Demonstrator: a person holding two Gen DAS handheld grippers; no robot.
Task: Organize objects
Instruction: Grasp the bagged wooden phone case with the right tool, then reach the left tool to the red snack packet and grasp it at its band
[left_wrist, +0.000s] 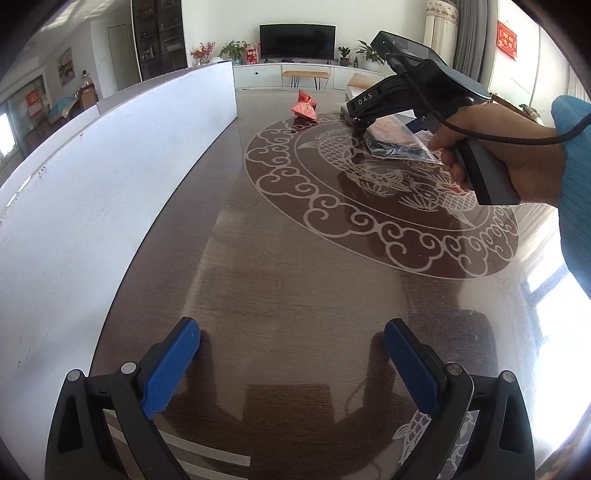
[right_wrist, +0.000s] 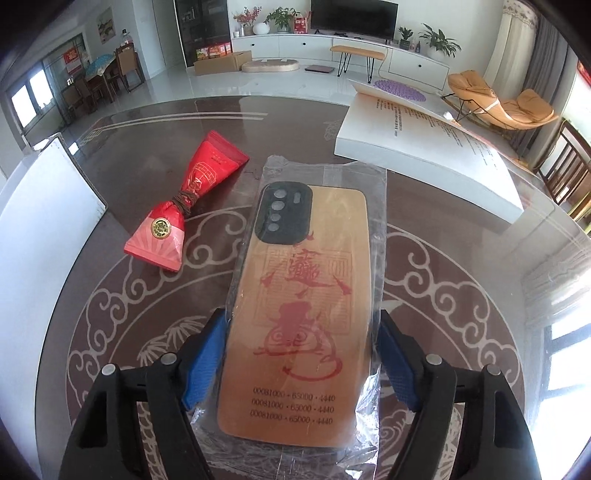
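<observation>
My right gripper (right_wrist: 301, 358) clamps the bagged phone case (right_wrist: 301, 314) across its width at frame centre, ready to lift off the glass table (right_wrist: 461, 258). My left gripper (left_wrist: 291, 354) hangs open, empty, lower frame.

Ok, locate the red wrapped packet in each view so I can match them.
Left wrist view: red wrapped packet far up the table, top centre, left of the right gripper.
Right wrist view: red wrapped packet left of the bagged phone case.
Shared landmark: television.
</observation>
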